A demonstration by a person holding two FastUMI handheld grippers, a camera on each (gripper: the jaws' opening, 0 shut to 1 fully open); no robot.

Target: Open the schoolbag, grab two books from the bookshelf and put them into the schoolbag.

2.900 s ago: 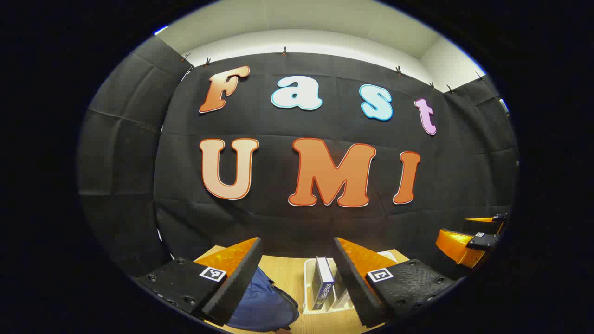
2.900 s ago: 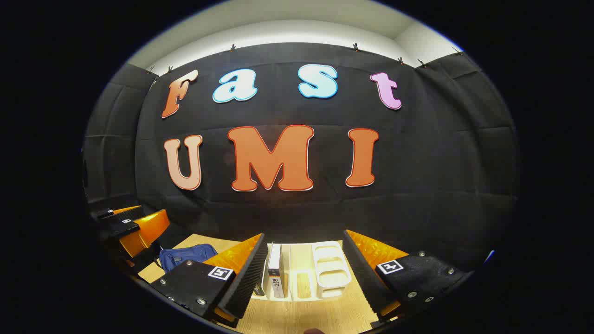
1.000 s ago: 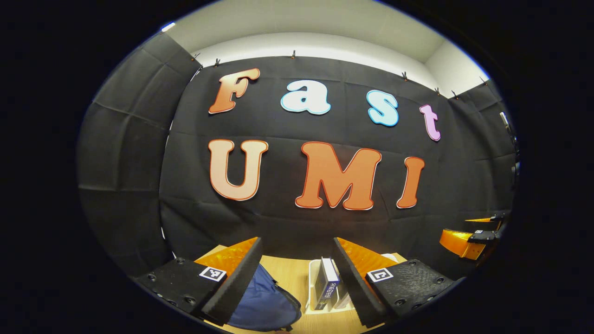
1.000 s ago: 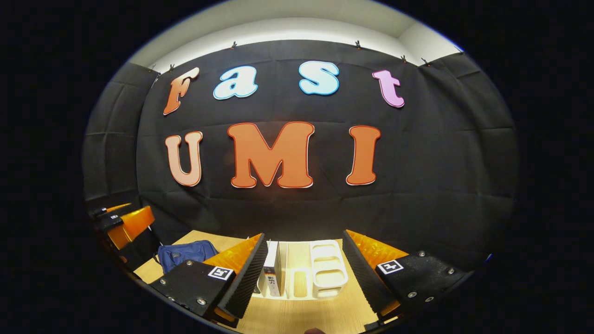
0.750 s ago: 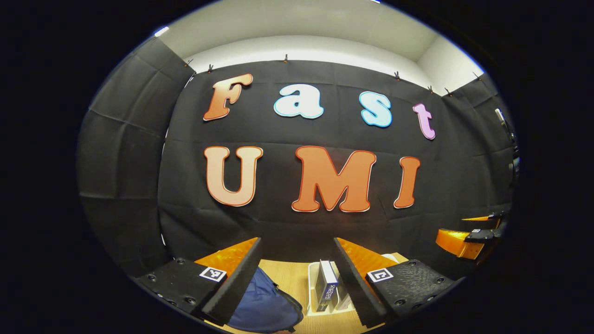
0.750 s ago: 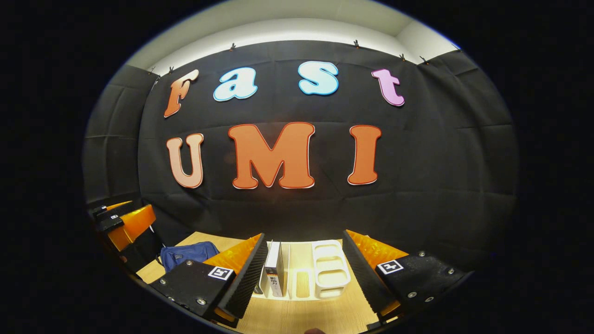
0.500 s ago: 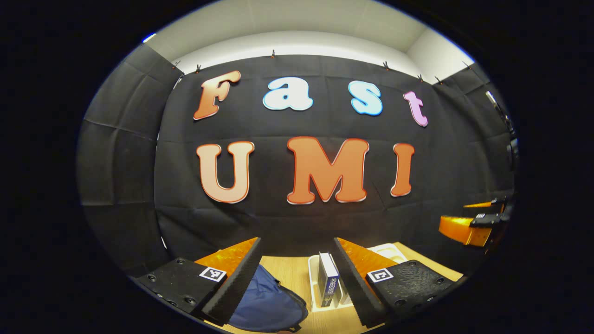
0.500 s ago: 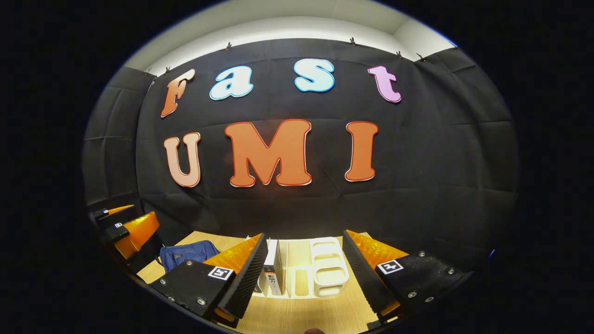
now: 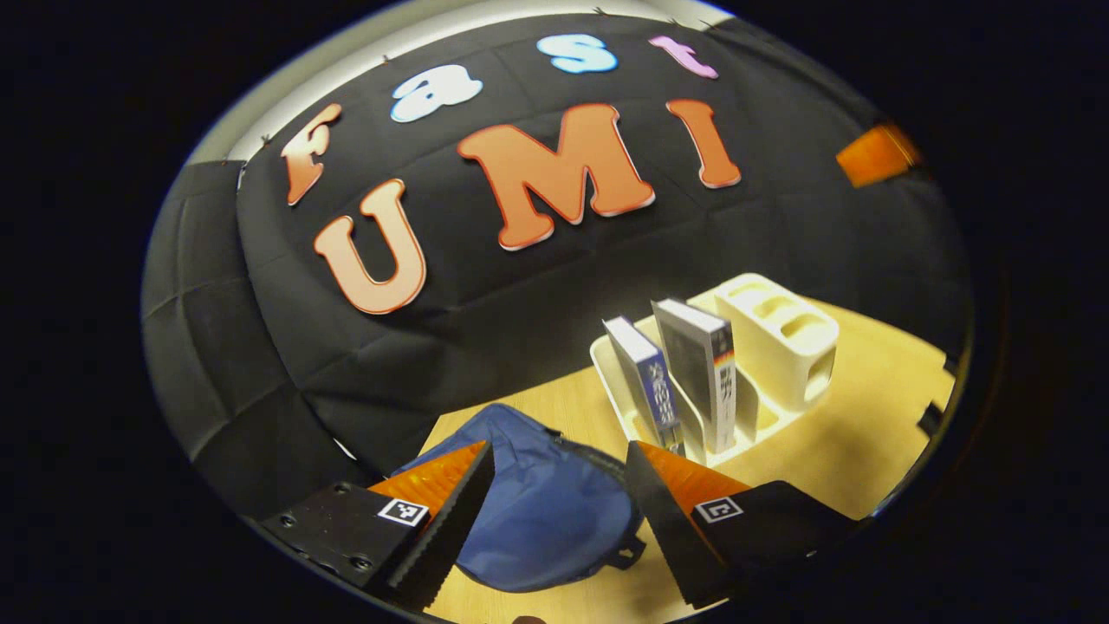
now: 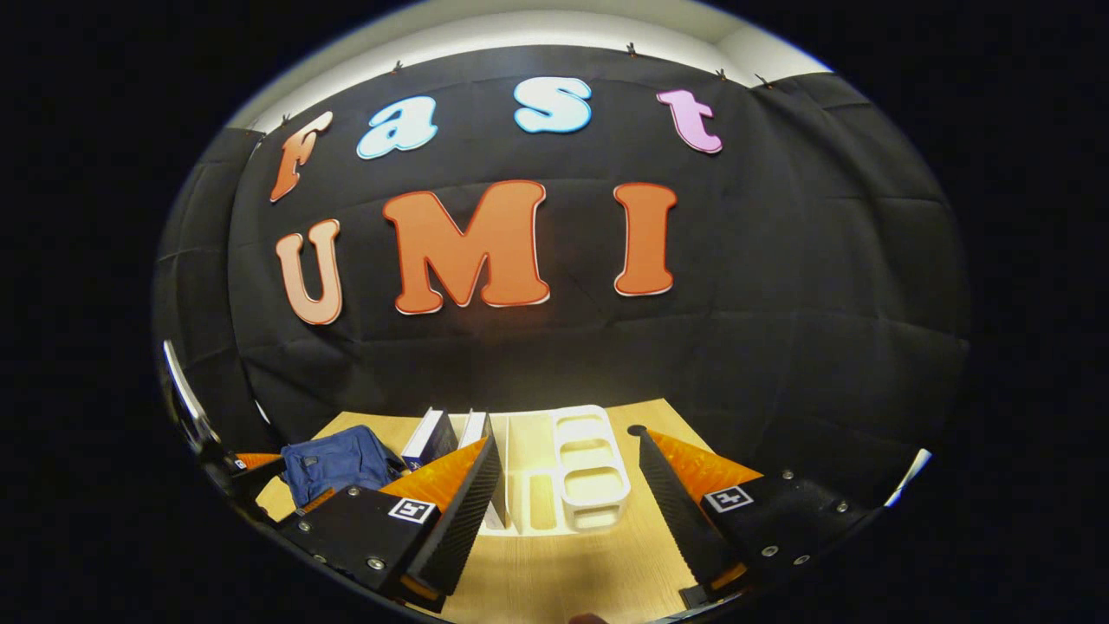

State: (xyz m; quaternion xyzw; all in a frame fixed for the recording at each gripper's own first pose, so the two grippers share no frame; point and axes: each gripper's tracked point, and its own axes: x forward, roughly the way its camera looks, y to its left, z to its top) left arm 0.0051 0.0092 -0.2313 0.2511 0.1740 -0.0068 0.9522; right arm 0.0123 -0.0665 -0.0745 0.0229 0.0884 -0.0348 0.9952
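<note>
**Both grippers held apart above the counter; schoolbag and books untouched**

The work surface is a light wood-grain counter [image 9: 866,407], set against the booth wall of black cloth [image 10: 780,329]. The cloth hangs in creased panels and is clipped along its top edge; a pale wall and ceiling band shows above it.

The schoolbag [image 9: 541,511], dark blue fabric, lies flat on the counter. In the left gripper view it sits directly beyond the left gripper [image 9: 559,511], whose two fingers stand wide apart with nothing between them but the bag farther off. Whether the bag's zip is open or closed cannot be told from this angle.

Just beside the bag stands the bookshelf [image 9: 784,342], a cream plastic desk organiser with slotted dividers at one end and open cup-like compartments at the other. Two books stand in its slots: a blue-spined book [image 9: 650,390] nearest the bag, tilted toward it, and a grey-covered book [image 9: 706,368] in the next slot, closer to upright.

In the right gripper view the right gripper [image 10: 567,511] hangs above the near edge of the counter, fingers spread and holding nothing. The bookshelf [image 10: 580,468] lies ahead between the fingers, and the schoolbag [image 10: 333,464] lies to its left.
</note>
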